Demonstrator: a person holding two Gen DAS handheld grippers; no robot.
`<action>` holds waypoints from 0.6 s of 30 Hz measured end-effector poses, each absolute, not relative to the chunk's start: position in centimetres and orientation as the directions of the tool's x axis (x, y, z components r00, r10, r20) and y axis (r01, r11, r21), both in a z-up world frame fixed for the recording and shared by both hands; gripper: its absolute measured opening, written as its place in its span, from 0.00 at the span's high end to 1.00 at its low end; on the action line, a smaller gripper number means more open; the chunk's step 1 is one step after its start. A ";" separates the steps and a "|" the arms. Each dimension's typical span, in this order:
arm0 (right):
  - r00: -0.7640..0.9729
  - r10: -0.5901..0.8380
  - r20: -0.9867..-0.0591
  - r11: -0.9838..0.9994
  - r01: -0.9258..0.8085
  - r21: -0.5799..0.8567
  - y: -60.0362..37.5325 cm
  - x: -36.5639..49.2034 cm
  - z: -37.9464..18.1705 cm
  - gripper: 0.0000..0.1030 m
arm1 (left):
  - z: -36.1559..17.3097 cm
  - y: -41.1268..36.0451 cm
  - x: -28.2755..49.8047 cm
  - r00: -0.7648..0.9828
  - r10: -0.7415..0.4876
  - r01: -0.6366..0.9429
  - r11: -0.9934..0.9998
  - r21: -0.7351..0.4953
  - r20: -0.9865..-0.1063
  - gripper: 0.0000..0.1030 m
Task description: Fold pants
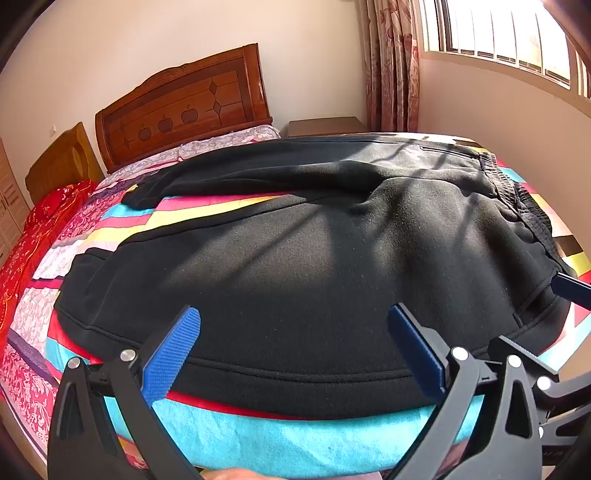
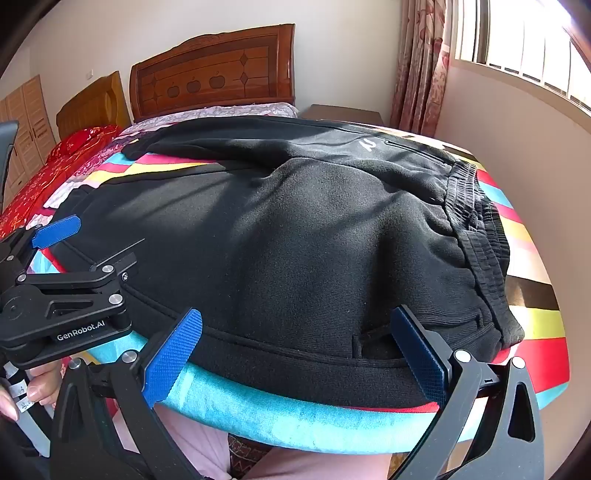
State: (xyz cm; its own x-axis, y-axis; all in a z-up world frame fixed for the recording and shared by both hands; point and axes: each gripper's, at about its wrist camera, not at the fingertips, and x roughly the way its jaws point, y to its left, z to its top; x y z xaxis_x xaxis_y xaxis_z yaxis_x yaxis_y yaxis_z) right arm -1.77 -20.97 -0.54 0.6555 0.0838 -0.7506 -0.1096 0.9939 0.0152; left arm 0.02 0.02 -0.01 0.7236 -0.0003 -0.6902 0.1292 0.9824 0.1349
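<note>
Black fleece pants (image 1: 295, 236) lie spread on the bed's striped quilt (image 1: 258, 435). The ribbed waistband (image 1: 517, 199) is on the right and the two legs run off to the left in a V. In the left wrist view my left gripper (image 1: 294, 310) stands open over the near leg's side seam, its blue pads apart and gripping nothing. The right wrist view shows my right gripper (image 2: 297, 312) open the same way over the near hip (image 2: 332, 258), close to the waistband (image 2: 472, 221). There my left gripper (image 2: 110, 232) is at the left, also open.
A carved wooden headboard (image 1: 184, 96) is at the far end, and a red cloth (image 1: 44, 214) lies on the bed's left side. A bedside table (image 1: 325, 127), a curtain (image 1: 391, 62) and a sunlit window (image 1: 509, 33) are at the back right. A hand (image 2: 40, 384) holds the left gripper.
</note>
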 end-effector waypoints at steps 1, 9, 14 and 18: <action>0.655 0.085 -0.751 0.994 -0.110 0.016 -21.0 -1.8 -0.5 0.04 | 0.0 0.0 0.0 0.725 0.000 0.130 0.982 0.137 -0.689 0.01; 0.655 0.084 -0.751 0.994 -0.109 0.016 -21.0 -1.8 -0.6 0.04 | 0.0 0.0 0.0 0.723 0.002 0.130 0.982 0.138 -0.691 0.01; 0.655 0.084 -0.751 0.994 -0.109 0.016 -21.0 -1.8 -0.6 0.04 | -0.4 0.1 -0.2 0.719 0.001 0.128 0.983 0.133 -0.695 0.01; 0.654 0.085 -0.751 0.994 -0.109 0.018 -21.1 -1.8 -0.6 0.04 | -0.6 0.4 0.0 0.714 -0.001 0.128 0.983 0.128 -0.701 0.01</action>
